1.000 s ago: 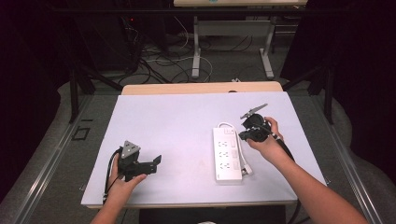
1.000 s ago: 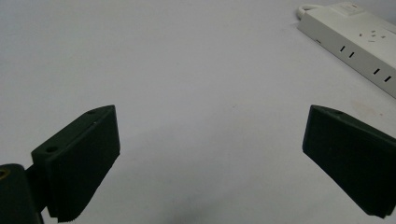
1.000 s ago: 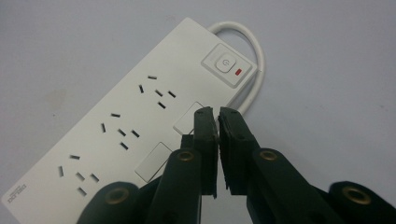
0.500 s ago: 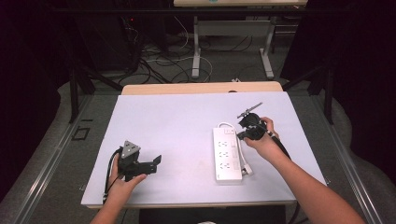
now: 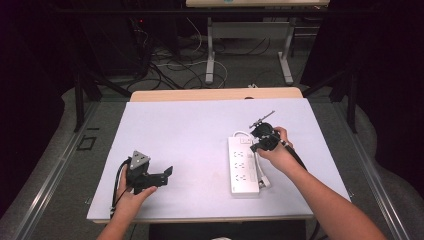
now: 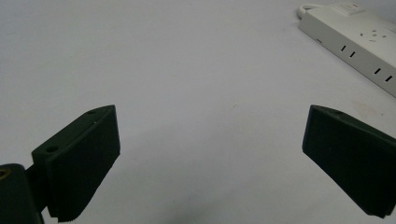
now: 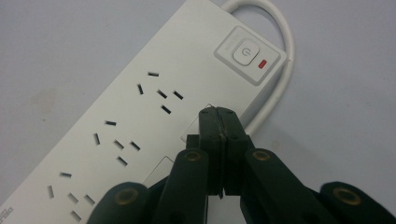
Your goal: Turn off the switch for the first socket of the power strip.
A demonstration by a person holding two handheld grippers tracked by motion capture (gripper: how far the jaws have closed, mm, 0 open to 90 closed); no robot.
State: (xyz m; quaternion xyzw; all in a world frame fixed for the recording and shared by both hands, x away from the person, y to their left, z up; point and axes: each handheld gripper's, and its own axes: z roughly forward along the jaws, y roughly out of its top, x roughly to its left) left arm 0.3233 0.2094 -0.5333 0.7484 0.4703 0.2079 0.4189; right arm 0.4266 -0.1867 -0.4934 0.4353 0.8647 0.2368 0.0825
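My right gripper [image 7: 218,116] has its jaws pressed together, empty, tips over the power strip [image 5: 243,165] edge near its power button [image 7: 244,51]. My left gripper [image 5: 167,174] sits spread wide, well apart on the table [image 5: 185,130]. Risk: closed tips slip off the button, shoving the unbraced strip sideways or snagging its cord [image 7: 280,70].
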